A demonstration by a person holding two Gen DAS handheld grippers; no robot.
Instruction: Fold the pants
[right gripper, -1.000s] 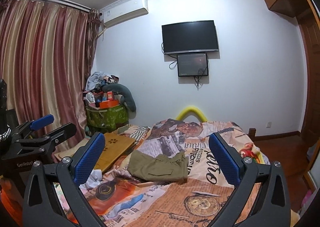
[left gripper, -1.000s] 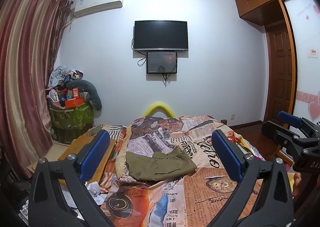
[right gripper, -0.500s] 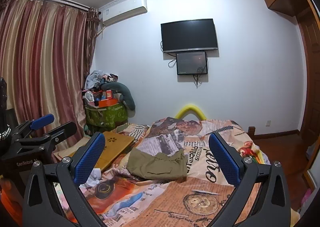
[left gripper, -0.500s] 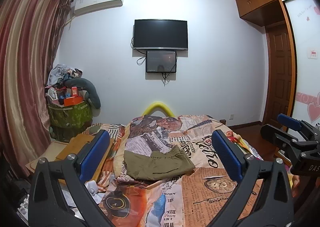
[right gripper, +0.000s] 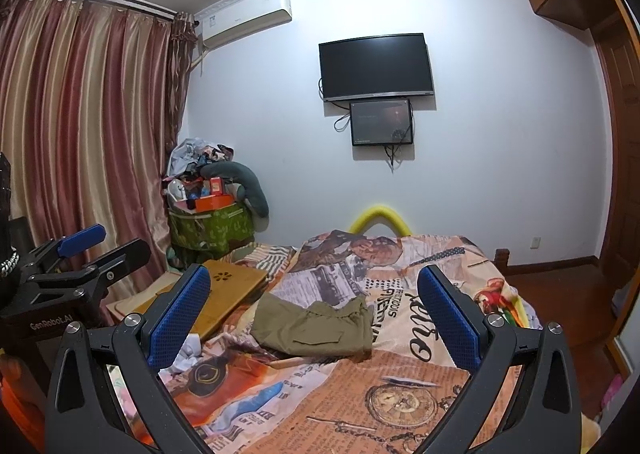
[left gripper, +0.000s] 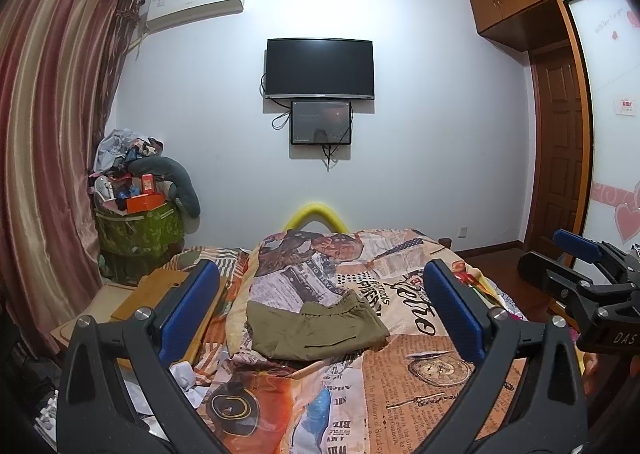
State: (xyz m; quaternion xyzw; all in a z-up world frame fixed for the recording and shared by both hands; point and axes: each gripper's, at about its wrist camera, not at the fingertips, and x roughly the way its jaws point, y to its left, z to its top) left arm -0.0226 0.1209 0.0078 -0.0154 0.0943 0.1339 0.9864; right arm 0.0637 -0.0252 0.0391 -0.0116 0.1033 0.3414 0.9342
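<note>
Olive-green pants (left gripper: 316, 328) lie folded into a compact bundle in the middle of the bed, on a newspaper-print bedspread (left gripper: 424, 374). They also show in the right wrist view (right gripper: 316, 328). My left gripper (left gripper: 320, 314) is open and empty, held well back from the pants and above the bed. My right gripper (right gripper: 316, 314) is open and empty too, also apart from the pants. Each gripper shows at the edge of the other's view: the right one (left gripper: 580, 278) and the left one (right gripper: 72, 266).
A wooden lap tray (right gripper: 224, 294) lies on the bed's left side beside crumpled white paper (right gripper: 186, 354). A green hamper piled with clutter (left gripper: 138, 221) stands by the curtain. A TV (left gripper: 320, 67) hangs on the far wall. A wooden door (left gripper: 560, 149) is at right.
Both grippers have tilted slightly upward, so the bed and pants sit a little lower in view. The pants have not moved.
</note>
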